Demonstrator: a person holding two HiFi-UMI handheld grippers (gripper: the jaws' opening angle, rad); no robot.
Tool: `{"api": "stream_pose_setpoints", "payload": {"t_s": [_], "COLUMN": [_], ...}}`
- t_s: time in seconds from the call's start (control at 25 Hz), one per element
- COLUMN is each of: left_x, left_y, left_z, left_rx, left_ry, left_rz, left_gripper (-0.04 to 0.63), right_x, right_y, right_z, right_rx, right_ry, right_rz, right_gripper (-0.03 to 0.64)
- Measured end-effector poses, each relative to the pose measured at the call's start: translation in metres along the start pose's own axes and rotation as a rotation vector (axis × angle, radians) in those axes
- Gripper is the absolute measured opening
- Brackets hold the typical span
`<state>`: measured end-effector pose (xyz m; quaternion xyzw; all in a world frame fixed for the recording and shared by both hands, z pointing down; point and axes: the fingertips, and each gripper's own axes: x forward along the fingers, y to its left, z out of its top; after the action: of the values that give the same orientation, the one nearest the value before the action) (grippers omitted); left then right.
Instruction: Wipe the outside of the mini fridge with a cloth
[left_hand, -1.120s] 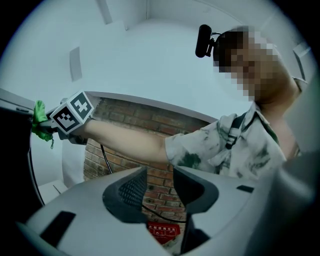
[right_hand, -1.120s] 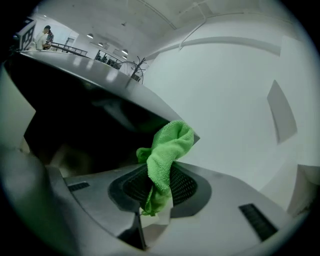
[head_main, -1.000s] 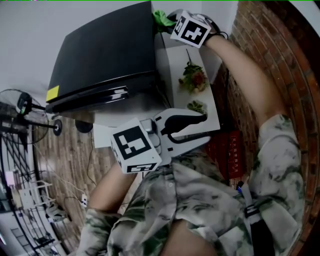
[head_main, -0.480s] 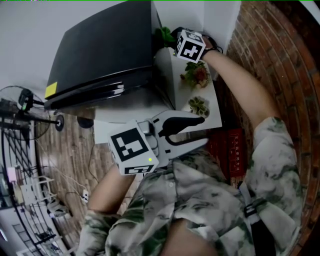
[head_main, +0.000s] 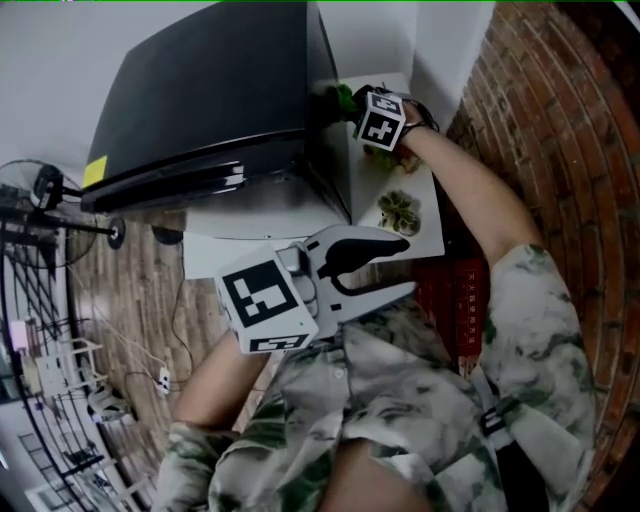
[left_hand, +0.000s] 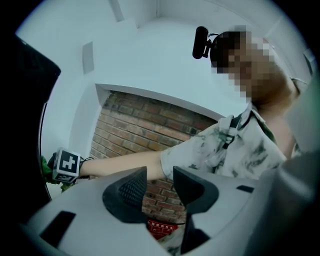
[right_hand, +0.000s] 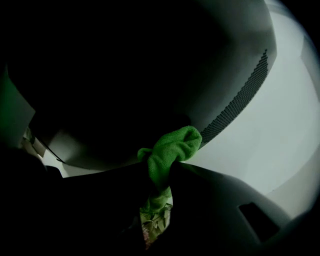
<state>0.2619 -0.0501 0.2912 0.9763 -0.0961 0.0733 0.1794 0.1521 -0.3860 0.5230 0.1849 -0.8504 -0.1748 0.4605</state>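
Observation:
The black mini fridge fills the upper left of the head view. Its dark side also fills most of the right gripper view. My right gripper is at the fridge's right side, shut on a green cloth. In the right gripper view the cloth bulges out between the dark jaws of the right gripper and lies against the fridge wall. My left gripper hangs near the person's chest, open and holding nothing. In its own view the left gripper points at the brick wall.
A white side table with small leafy plants stands right of the fridge. A brick wall is at the right and a red box sits below the table. A fan and cables are on the wooden floor at left.
My right gripper has carried the cloth from the fridge's top back corner down along its right side. The left gripper has stayed about where it was.

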Motion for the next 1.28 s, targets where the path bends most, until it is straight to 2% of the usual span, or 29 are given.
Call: {"api": "stream_pose_setpoints", "payload": {"t_s": [0.28,0.52,0.68,0.84,1.08,1.28], "left_x": [0.000,-0.001,-0.001,0.000,0.004,0.004], "left_y": [0.006,0.005,0.003,0.001,-0.005,-0.003], "left_z": [-0.001,-0.001,0.002,0.001,-0.004,-0.006], "left_rx": [0.000,0.004,-0.002,-0.009,-0.024,-0.034], "left_ry": [-0.007,-0.020,-0.036,-0.034,-0.031,-0.036], "left_rz": [0.009,0.022,0.020,0.002,-0.024,-0.033], "left_gripper": [0.174,0.175,0.174,0.175,0.175,0.175], "right_x": [0.027,0.004,-0.046,-0.106,-0.175,-0.202], "right_y": [0.019,0.009,-0.016,-0.040,-0.054,-0.061], "right_z": [-0.023,-0.024,-0.001,0.037,0.086,0.117], "right_rx": [0.019,0.066,0.080,0.033,-0.027,-0.114], "right_ry": [0.050,0.013,-0.084,-0.163,-0.230,-0.242], "right_rz": [0.045,0.002,-0.053,-0.116,-0.165,-0.233], "right_gripper": [0.103,0.103,0.103,0.103,0.103,0.103]}}
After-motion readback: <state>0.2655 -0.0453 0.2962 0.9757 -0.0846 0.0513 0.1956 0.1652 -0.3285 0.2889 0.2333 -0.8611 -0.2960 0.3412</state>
